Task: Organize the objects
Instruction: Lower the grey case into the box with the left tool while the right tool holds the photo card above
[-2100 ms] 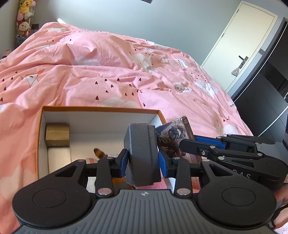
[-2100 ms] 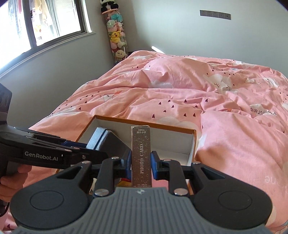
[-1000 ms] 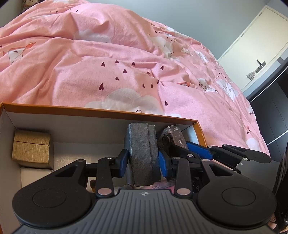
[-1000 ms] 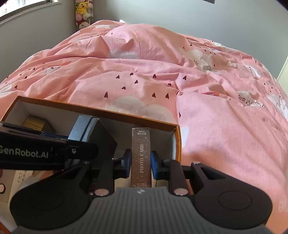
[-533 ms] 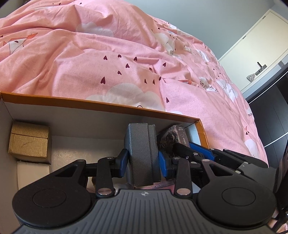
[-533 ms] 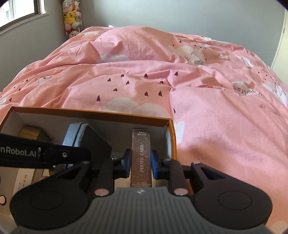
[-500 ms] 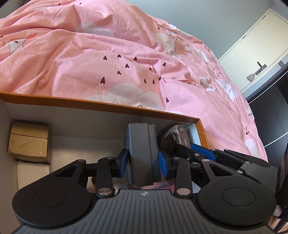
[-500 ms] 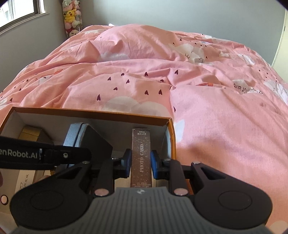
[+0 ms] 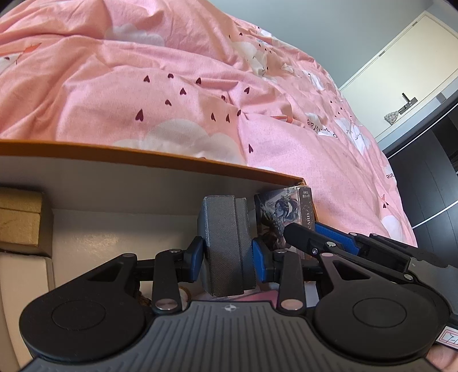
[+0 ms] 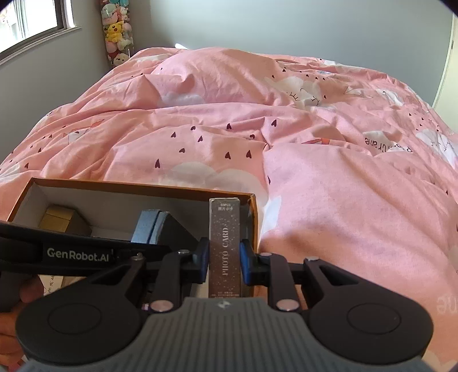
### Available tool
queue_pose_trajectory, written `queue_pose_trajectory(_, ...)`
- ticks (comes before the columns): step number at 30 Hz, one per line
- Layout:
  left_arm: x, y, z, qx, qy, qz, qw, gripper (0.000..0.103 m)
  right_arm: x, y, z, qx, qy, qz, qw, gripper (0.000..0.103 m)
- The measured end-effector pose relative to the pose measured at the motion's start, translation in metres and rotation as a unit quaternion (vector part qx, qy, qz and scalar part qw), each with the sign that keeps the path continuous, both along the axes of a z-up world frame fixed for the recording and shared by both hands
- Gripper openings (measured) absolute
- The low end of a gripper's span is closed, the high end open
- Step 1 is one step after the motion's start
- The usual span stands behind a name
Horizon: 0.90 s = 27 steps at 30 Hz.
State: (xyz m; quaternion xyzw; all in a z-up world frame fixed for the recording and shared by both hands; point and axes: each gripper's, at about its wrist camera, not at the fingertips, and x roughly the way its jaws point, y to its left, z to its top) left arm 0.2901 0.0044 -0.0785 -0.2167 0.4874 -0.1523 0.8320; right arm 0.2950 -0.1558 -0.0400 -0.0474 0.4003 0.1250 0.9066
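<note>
Left wrist view: taken close above the open box (image 9: pixel 160 168), looking along the jaws toward its far wall, then over the bed (image 9: pixel 171 85) to the door (image 9: pixel 400 71). Right wrist view: slightly higher, at the box's (image 10: pixel 137 186) right end, facing the bed's (image 10: pixel 315 143) head, the window (image 10: pixel 31 20) at left. Both views share the box interior, the gold carton (image 9: pixel 20 220) (image 10: pixel 61 219), and each other's gripper.

Pink heart-and-cloud duvet (image 10: pixel 315 143), orange-rimmed white box (image 9: pixel 143 160), grey case (image 9: pixel 224 243), gold box (image 9: pixel 20 220).
</note>
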Motion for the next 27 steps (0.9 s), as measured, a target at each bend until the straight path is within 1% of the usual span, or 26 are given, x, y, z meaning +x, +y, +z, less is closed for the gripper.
queue_pose_trajectory(3, 0.002, 0.003, -0.009, -0.025, 0.037, 0.000, 0.9990, 0.038, 0.002, -0.005, -0.004, 0.014, 0.006, -0.005, 1.000, 0.023)
queue_pose_trajectory(4, 0.003, 0.003, -0.012, -0.028, 0.048, -0.004, 0.9985, 0.038, 0.003, -0.006, -0.006, 0.020, 0.009, -0.007, 1.000, 0.023)
queue_pose_trajectory(6, 0.001, -0.002, -0.015, -0.008, 0.063, -0.013, 0.9979, 0.037, 0.002, -0.008, -0.008, 0.029, 0.007, -0.011, 0.999, 0.023)
queue_pose_trajectory(8, -0.003, -0.003, -0.012, 0.012, 0.058, -0.008, 0.9982, 0.037, 0.002, -0.008, -0.009, 0.038, 0.008, -0.015, 0.999, 0.023)
queue_pose_trajectory(12, -0.003, 0.008, -0.006, -0.006, 0.069, 0.003, 0.9976, 0.037, 0.001, -0.001, -0.012, 0.034, 0.006, -0.011, 0.999, 0.023)
queue_pose_trajectory(14, -0.001, 0.012, -0.002, 0.001, 0.073, 0.010, 0.9973, 0.037, 0.002, 0.003, -0.015, 0.031, 0.007, -0.009, 0.999, 0.023)
queue_pose_trajectory(16, -0.001, 0.015, 0.003, 0.013, 0.063, 0.016, 0.9978, 0.037, 0.001, 0.007, -0.022, 0.029, 0.006, -0.008, 1.000, 0.023)
queue_pose_trajectory(20, 0.001, 0.016, 0.006, 0.031, 0.063, 0.016, 0.9974, 0.037, -0.005, 0.022, -0.031, -0.014, -0.016, 0.008, 1.000, 0.023)
queue_pose_trajectory(24, 0.007, 0.014, 0.008, 0.027, 0.056, 0.015, 0.9979, 0.037, 0.003, 0.025, -0.031, -0.033, 0.003, 0.007, 0.999, 0.023)
queue_pose_trajectory(26, 0.009, 0.013, 0.009, 0.025, 0.050, 0.013, 0.9983, 0.037, 0.005, 0.027, -0.032, -0.041, 0.005, 0.009, 0.999, 0.024)
queue_pose_trajectory(27, 0.010, 0.012, 0.010, 0.025, 0.047, 0.014, 0.9985, 0.037, 0.005, 0.029, -0.032, -0.054, 0.001, 0.011, 0.998, 0.023)
